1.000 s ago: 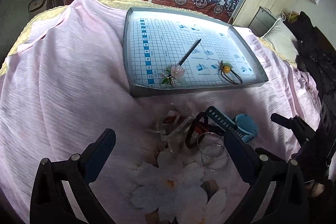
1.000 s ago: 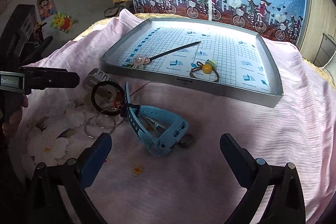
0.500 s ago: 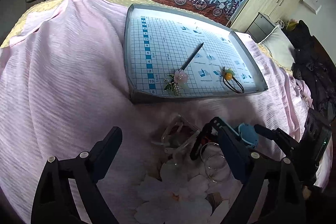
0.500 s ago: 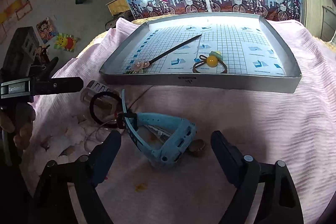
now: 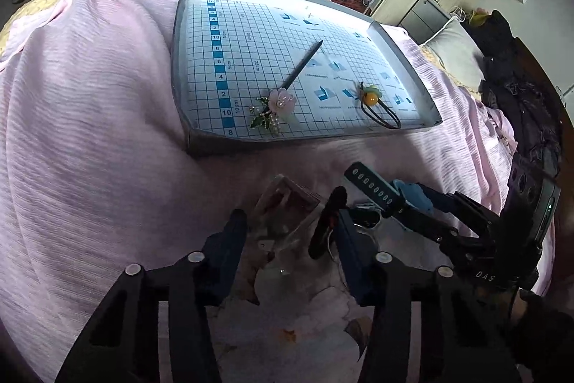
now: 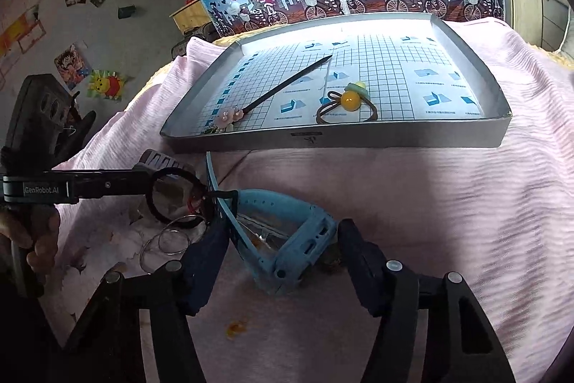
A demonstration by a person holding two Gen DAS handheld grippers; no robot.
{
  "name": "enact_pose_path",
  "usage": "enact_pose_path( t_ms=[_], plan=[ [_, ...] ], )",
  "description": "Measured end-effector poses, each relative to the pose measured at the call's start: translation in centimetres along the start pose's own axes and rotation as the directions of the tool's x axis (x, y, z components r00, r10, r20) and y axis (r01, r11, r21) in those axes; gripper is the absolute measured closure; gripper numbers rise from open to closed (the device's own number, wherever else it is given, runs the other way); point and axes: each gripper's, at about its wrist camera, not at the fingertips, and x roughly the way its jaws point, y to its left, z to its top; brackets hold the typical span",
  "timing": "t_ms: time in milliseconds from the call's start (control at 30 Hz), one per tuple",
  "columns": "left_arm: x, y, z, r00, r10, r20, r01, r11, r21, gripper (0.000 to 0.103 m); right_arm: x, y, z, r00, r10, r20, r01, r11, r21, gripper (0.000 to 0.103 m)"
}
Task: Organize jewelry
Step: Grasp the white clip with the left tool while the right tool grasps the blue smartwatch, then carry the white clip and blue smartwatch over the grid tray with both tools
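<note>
Left gripper spread around clear packet; right gripper spread around blue watch. Black hair tie and 2 metal rings crowd between. Tray holds hairpin, bead tie.

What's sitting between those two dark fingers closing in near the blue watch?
In the right wrist view, the blue watch itself sits between the right gripper fingers, strap toward the left finger. They have not closed on it.
</note>
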Motion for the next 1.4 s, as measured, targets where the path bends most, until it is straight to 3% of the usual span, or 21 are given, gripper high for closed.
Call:
enact_pose_path(
  t_ms=[333, 733, 1033, 1233, 1400],
  plan=[
    [-1.2, -0.2, -0.6, 1.000, -0.026, 0.007, 0.026, 1.000, 0.010, 0.073, 0.4, -0.4, -0.2, 1.000, 0.001, -0.023, -0.001, 1.000, 0.010, 0.042],
    [-0.8, 0.3, -0.5, 1.000, 0.029, 0.002, -0.029, 0.999, -0.014, 0.079, 0.6, -0.3, -0.4, 0.999, -0.007, -0.031, 0.008, 1.000, 0.009, 0.042],
    [0.0, -0.4, -0.6, 0.998, 0.058, 0.004, -0.058, 0.998, 0.023, 0.082, 0.6, -0.2, -0.5, 1.000, 0.012, -0.020, -0.012, 1.000, 0.000, 0.042],
    [-0.2, 0.3, -0.4, 1.000, 0.032, -0.002, -0.032, 0.999, -0.040, 0.083, 0.5, -0.9, -0.2, 0.999, 0.042, -0.001, -0.042, 0.998, 0.041, 0.042],
    [-0.4, -0.3, -0.4, 0.998, 0.065, 0.024, -0.065, 0.997, -0.036, 0.083, 1.7, -1.4, 0.4, 0.997, 0.071, -0.016, -0.070, 0.995, 0.066, 0.039]
  ],
)
